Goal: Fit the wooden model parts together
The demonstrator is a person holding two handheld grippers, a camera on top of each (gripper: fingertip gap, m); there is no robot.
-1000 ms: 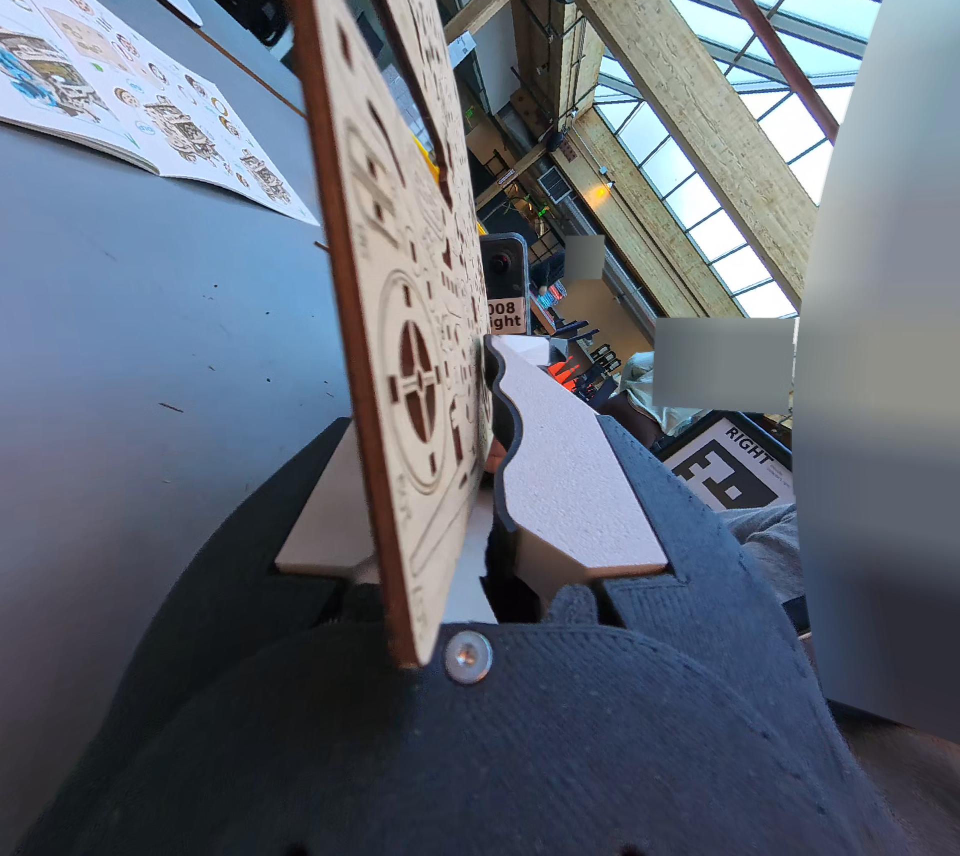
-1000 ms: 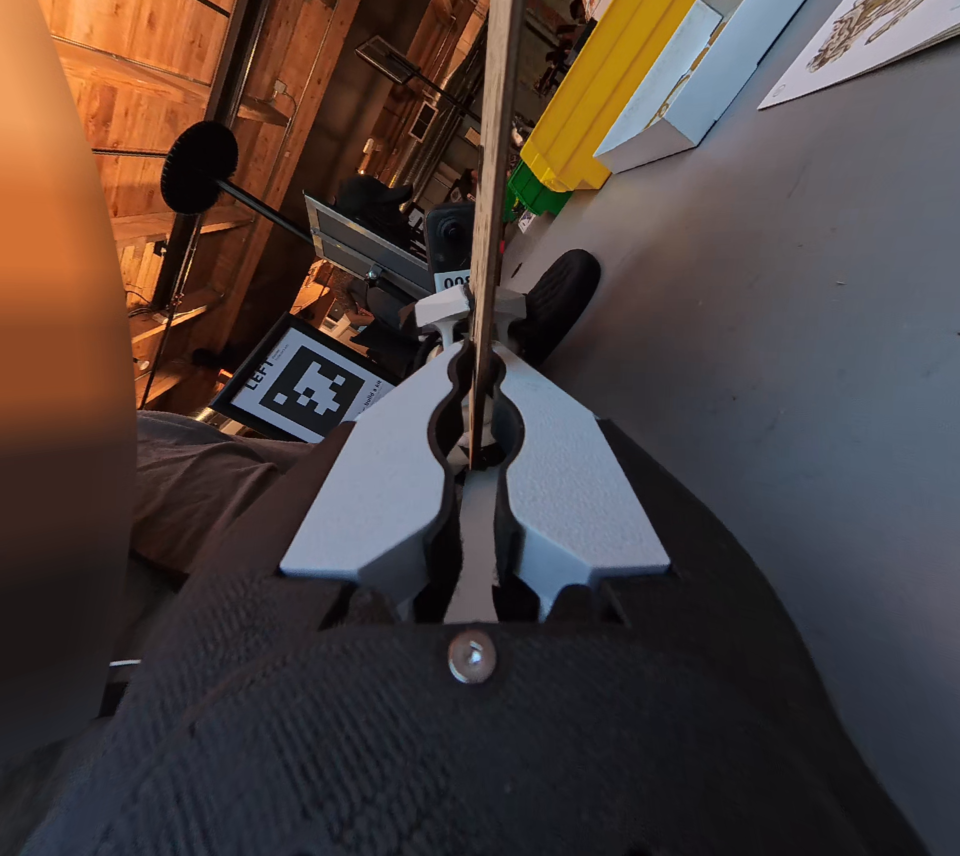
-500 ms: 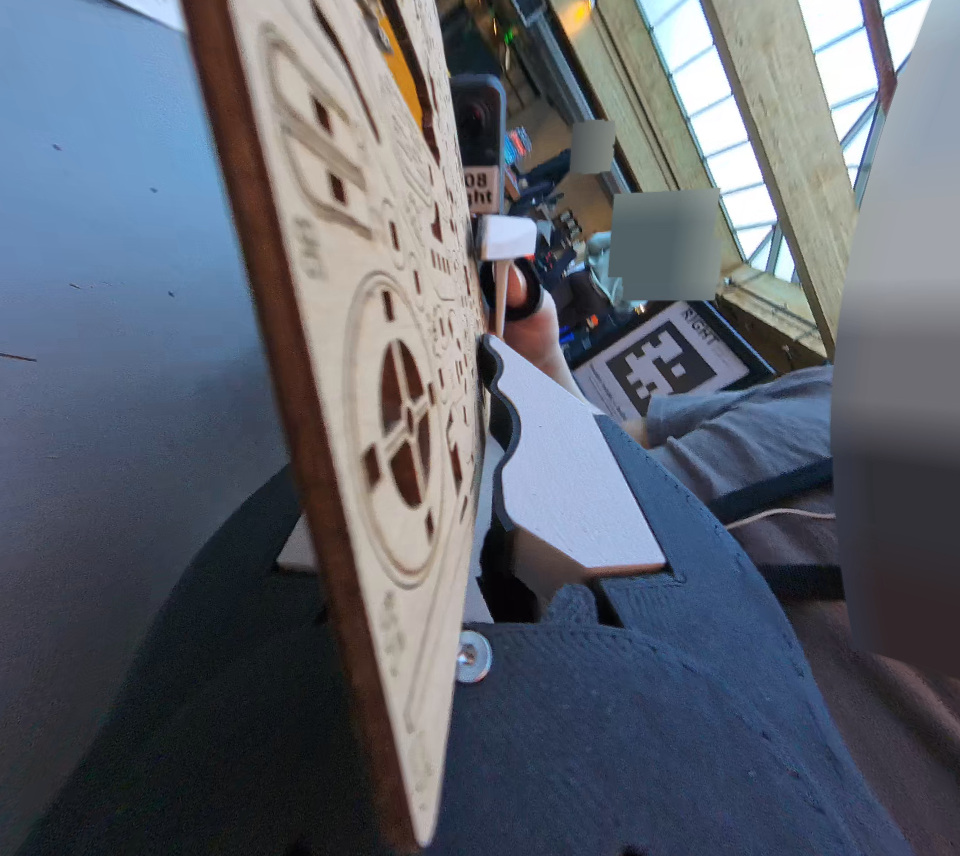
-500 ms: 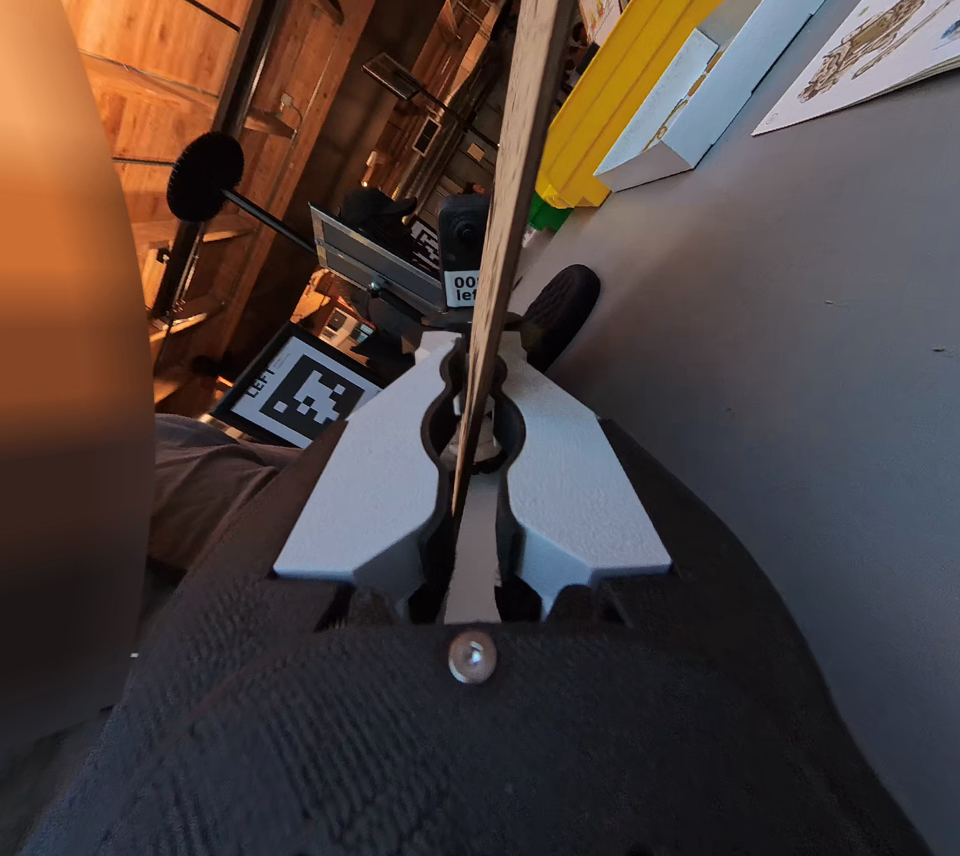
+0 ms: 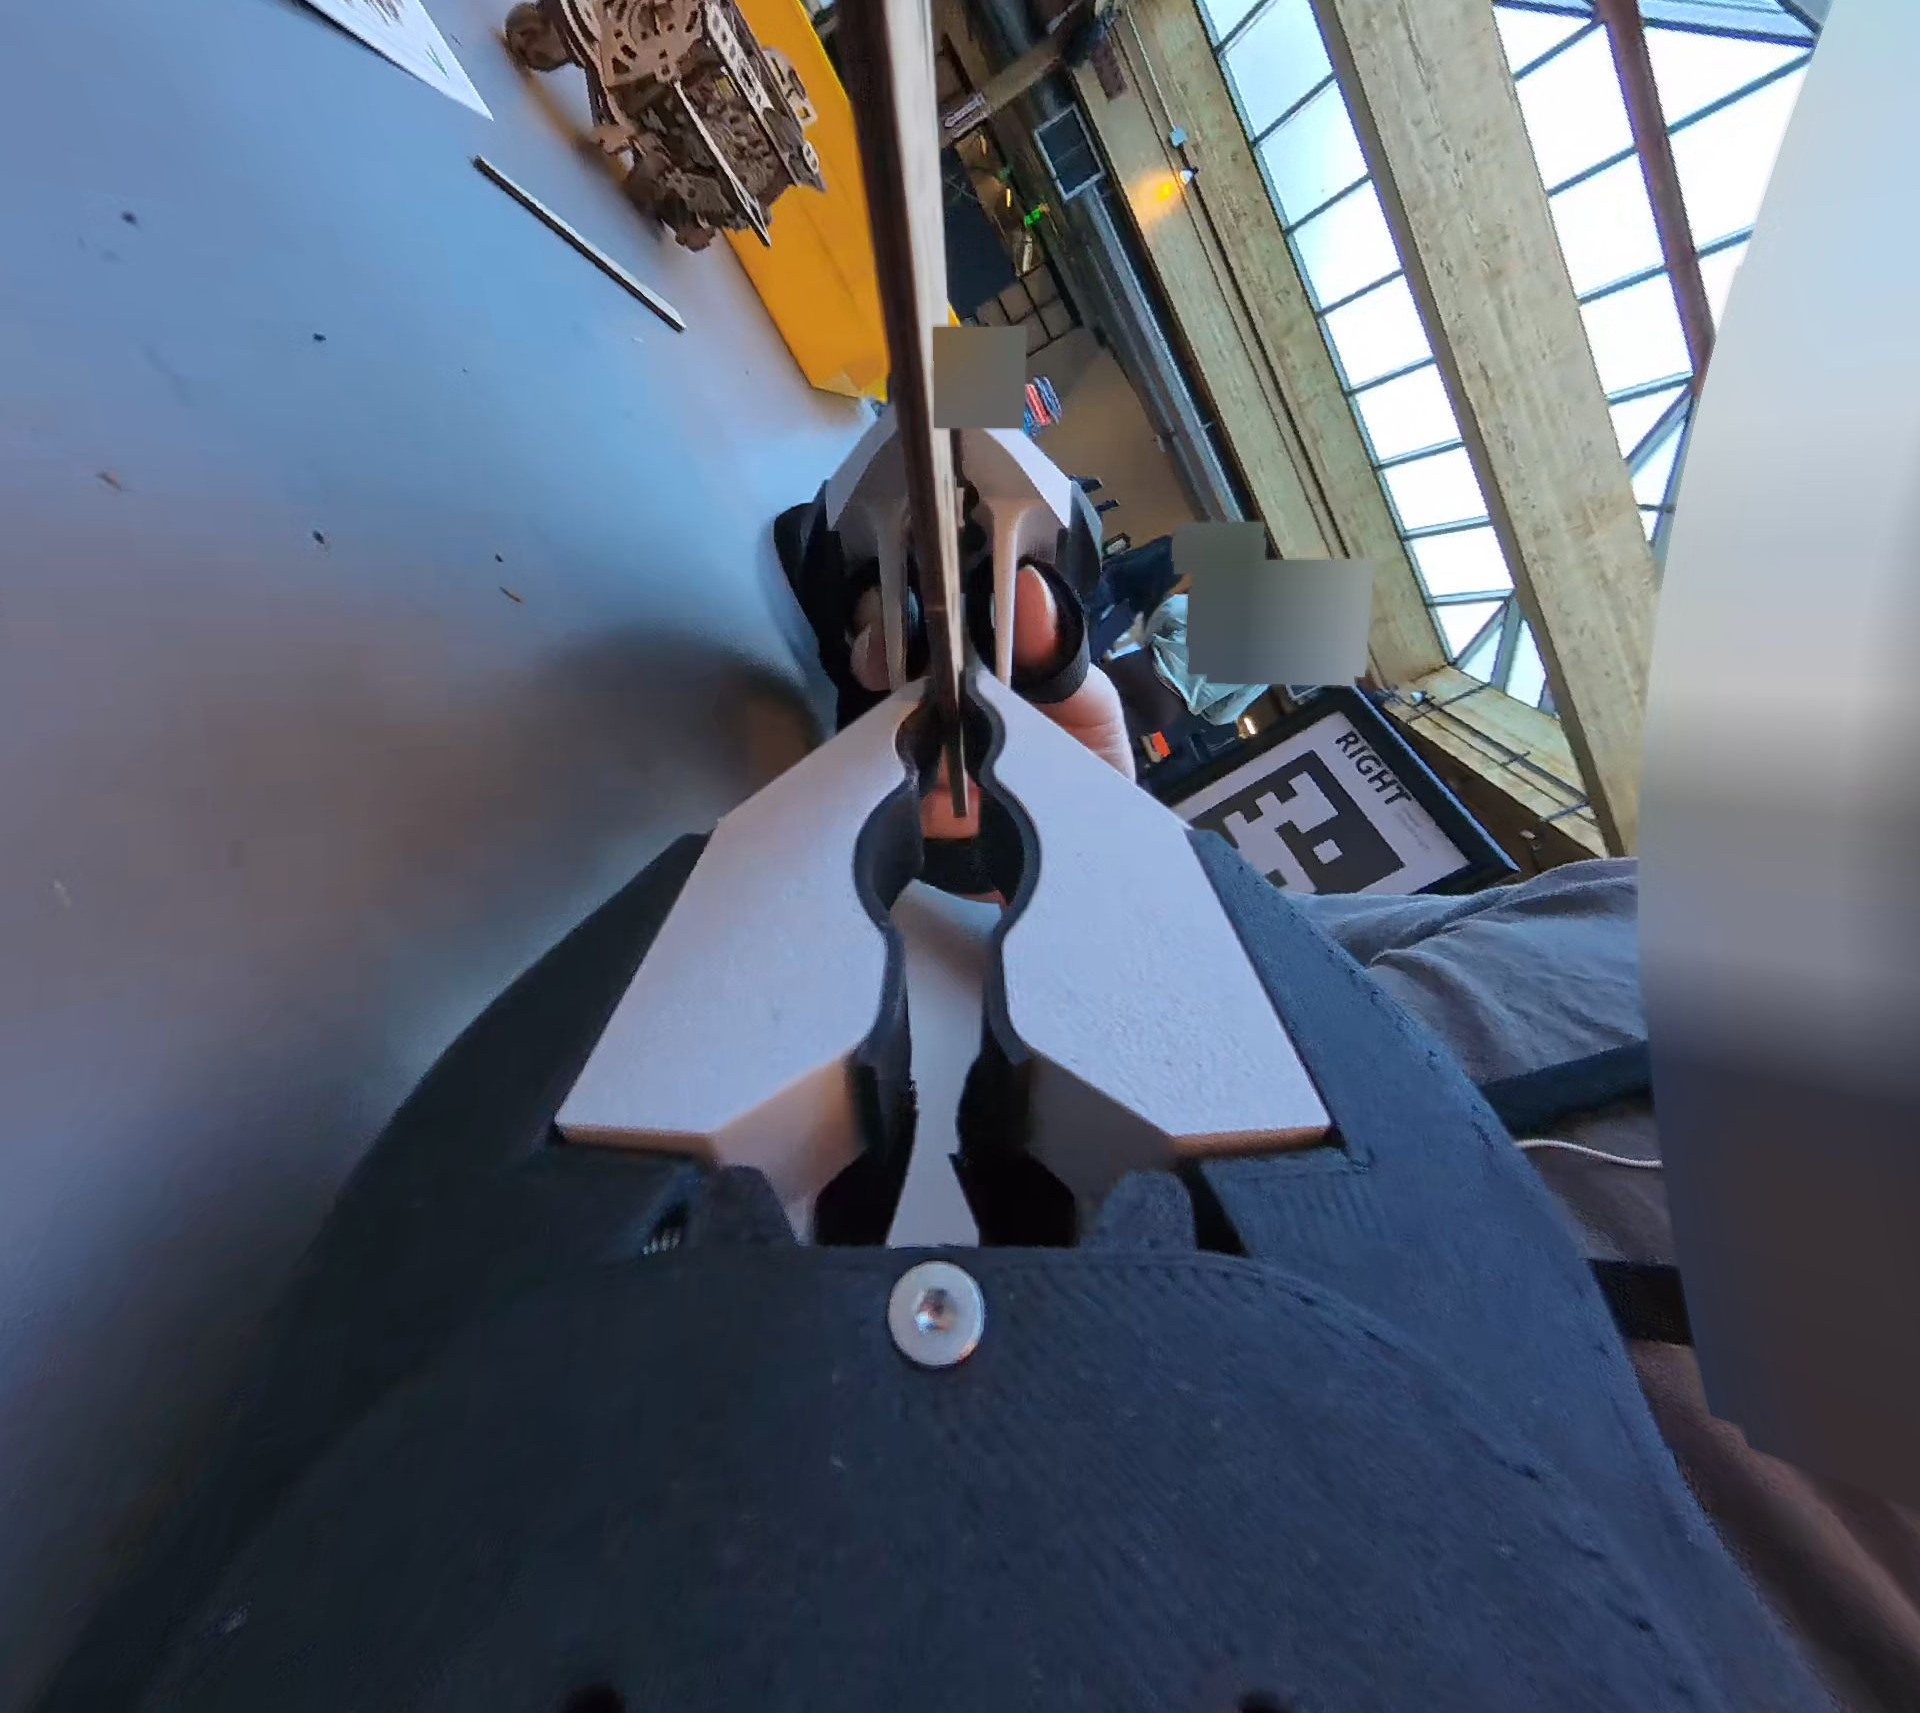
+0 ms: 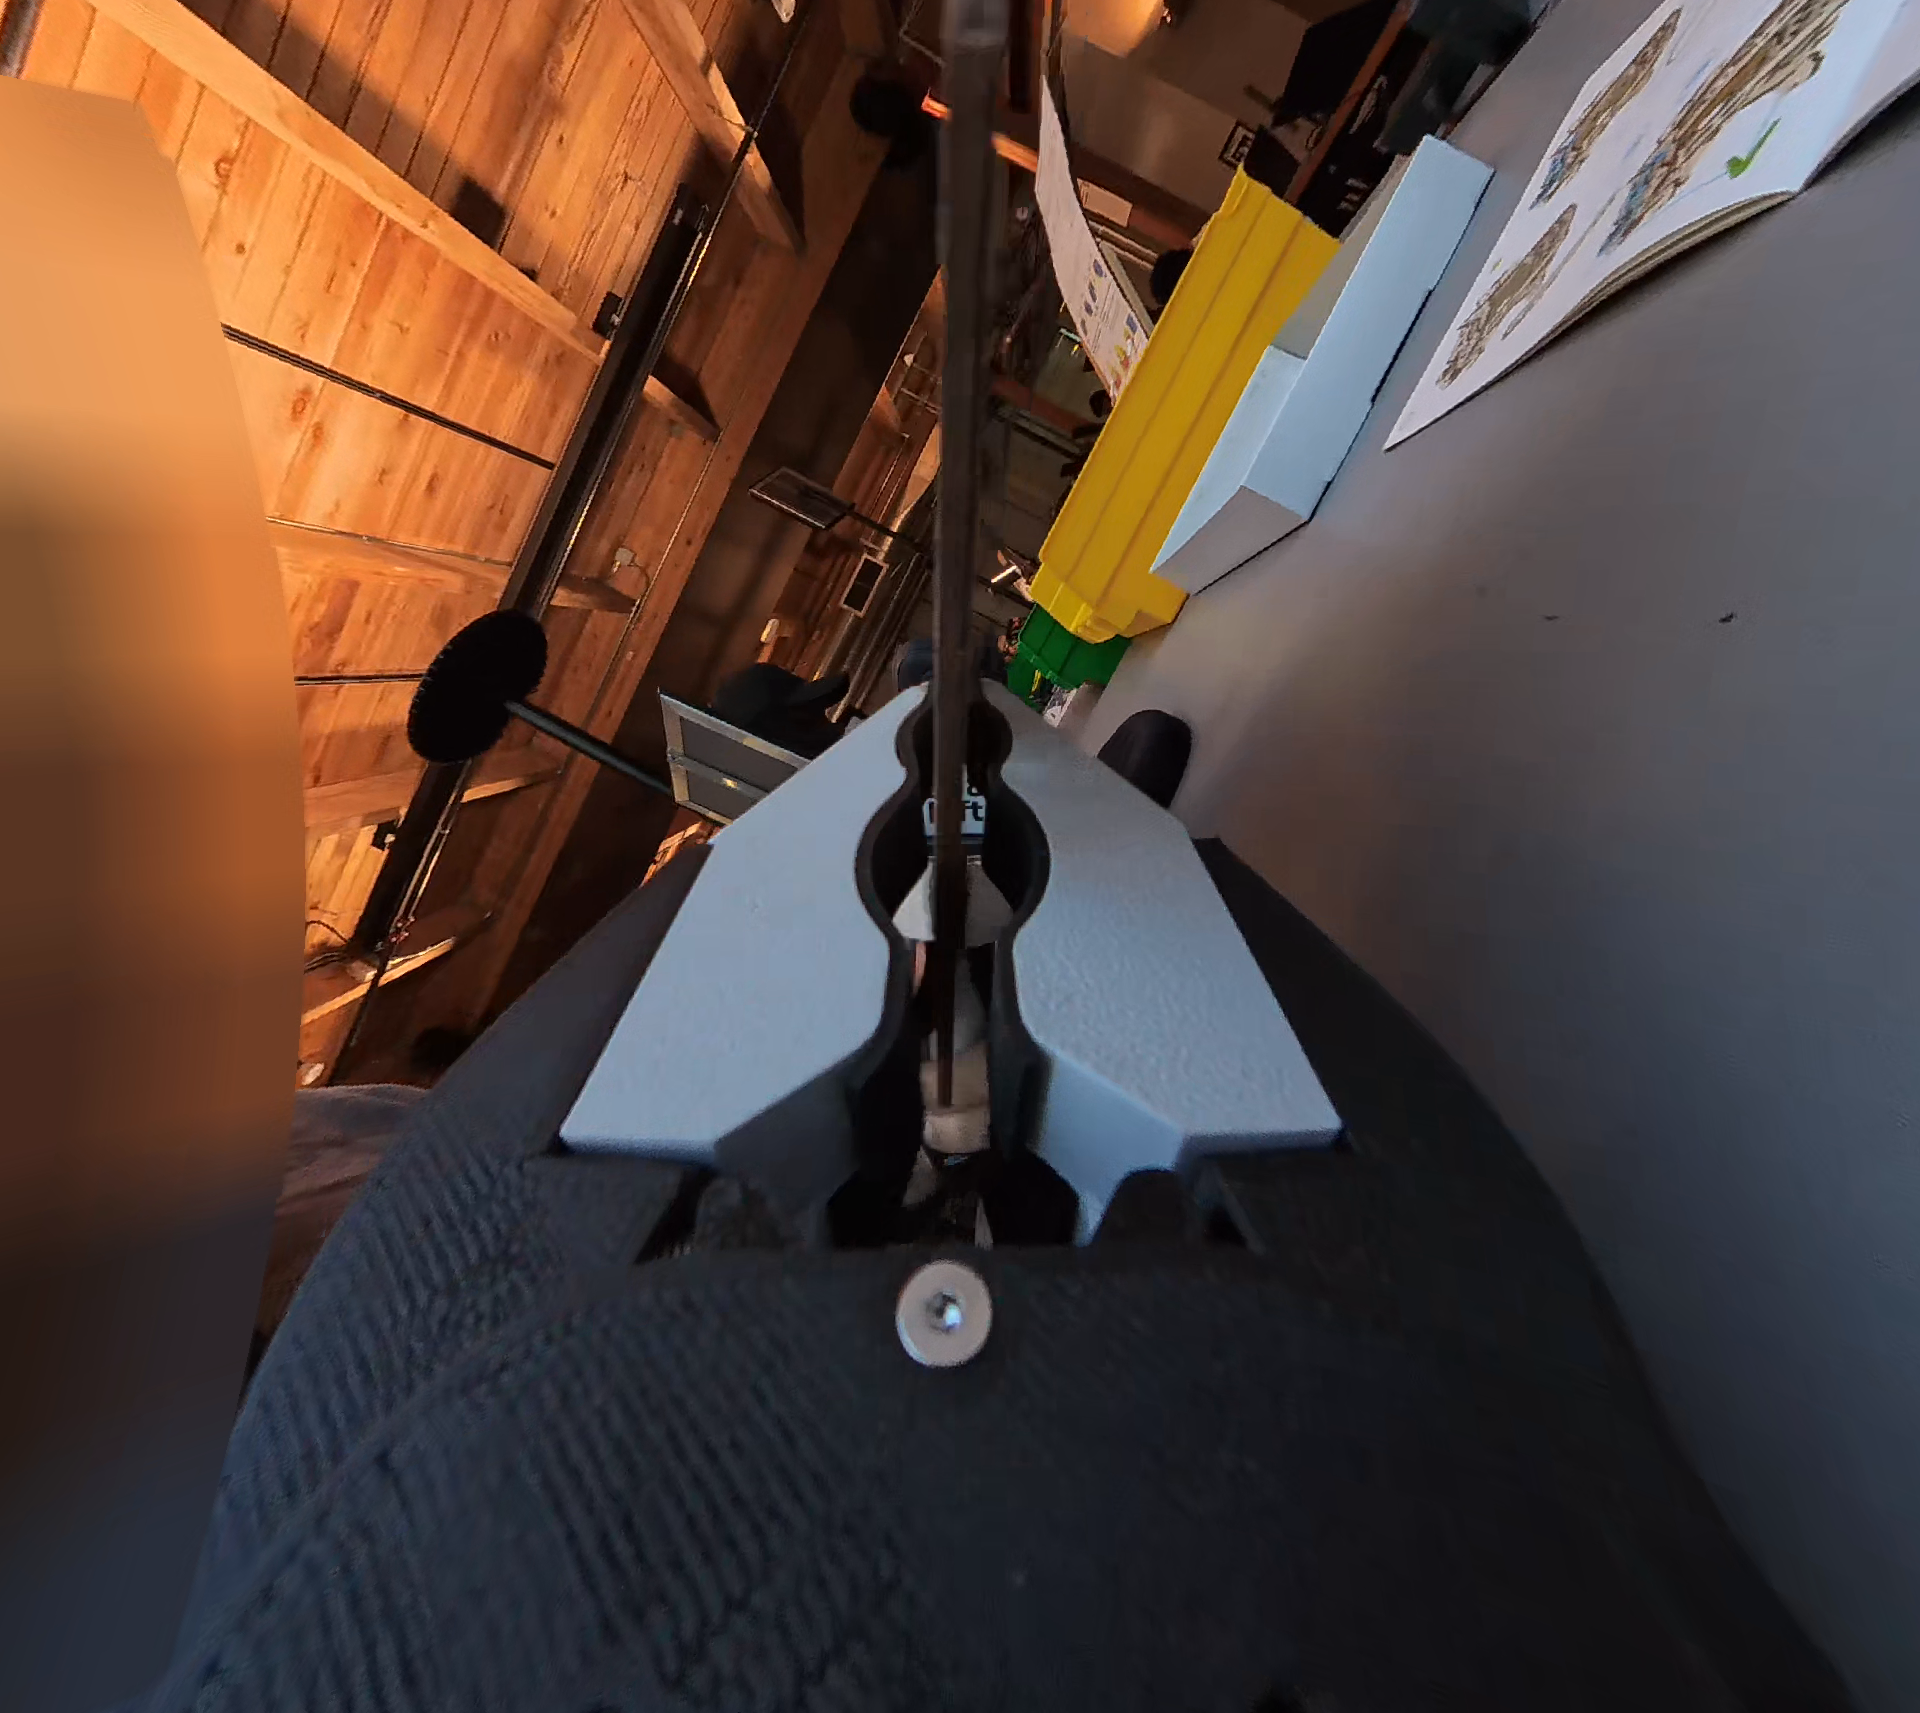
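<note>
A thin wooden parts sheet (image 5: 894, 105) stands edge-on to both cameras, held up above the grey table (image 5: 312, 520). My left gripper (image 5: 948, 699) is shut on its near edge. My right gripper (image 5: 937, 510) faces it from the far side, gripping the same sheet, with a person's hand behind it. In the right wrist view the sheet (image 6: 961, 313) is a dark upright line, and my right gripper (image 6: 953, 713) is shut on it. The left gripper (image 6: 954, 905) shows small through the gap. A partly built wooden model (image 5: 665, 105) stands on the table at the upper left.
A thin wooden stick (image 5: 577, 240) lies near the model. An open instruction booklet (image 6: 1662, 136) lies on the table (image 6: 1558, 832). A yellow bin (image 6: 1174, 437), a white box (image 6: 1320, 396) and a green bin (image 6: 1070, 655) stand along the table's far edge. There is about 5 cm between the tips of the two grippers.
The sheet has turned from showing its engraved face to edge-on in the left wrist view. Both grippers swung with it, and the wooden model came into view.
</note>
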